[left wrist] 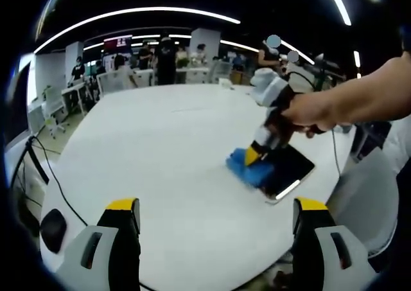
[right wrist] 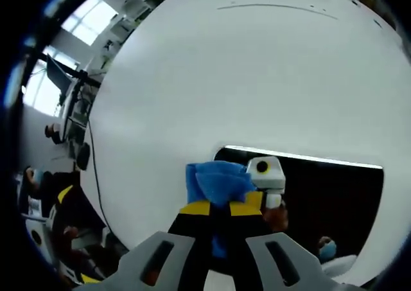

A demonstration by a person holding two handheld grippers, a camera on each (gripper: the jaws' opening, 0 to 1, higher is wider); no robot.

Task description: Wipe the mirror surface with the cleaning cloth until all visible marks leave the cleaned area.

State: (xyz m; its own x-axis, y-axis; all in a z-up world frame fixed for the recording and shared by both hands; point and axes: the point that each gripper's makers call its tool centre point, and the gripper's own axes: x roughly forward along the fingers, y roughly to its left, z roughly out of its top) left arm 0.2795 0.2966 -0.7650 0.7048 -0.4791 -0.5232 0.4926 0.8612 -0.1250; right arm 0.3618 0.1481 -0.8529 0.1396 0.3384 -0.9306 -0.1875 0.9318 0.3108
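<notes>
A rectangular mirror (left wrist: 290,171) lies flat on the white table (left wrist: 167,149) toward its right edge; it looks dark with a bright rim. A blue cleaning cloth (left wrist: 252,170) rests on the mirror's left end. My right gripper (left wrist: 255,156), held by a person's hand, is shut on the cloth and presses it down. In the right gripper view the blue cloth (right wrist: 216,181) bunches between the yellow-tipped jaws of my right gripper (right wrist: 220,207), over the left end of the mirror (right wrist: 334,194). My left gripper (left wrist: 215,217) stands open above the table's near edge, apart from the mirror.
The table's rim (left wrist: 77,194) curves at the left, with black cables (left wrist: 54,178) and a dark object (left wrist: 52,229) beside it. Several people stand at desks (left wrist: 122,79) in the background. A white chair (left wrist: 369,201) sits at the right.
</notes>
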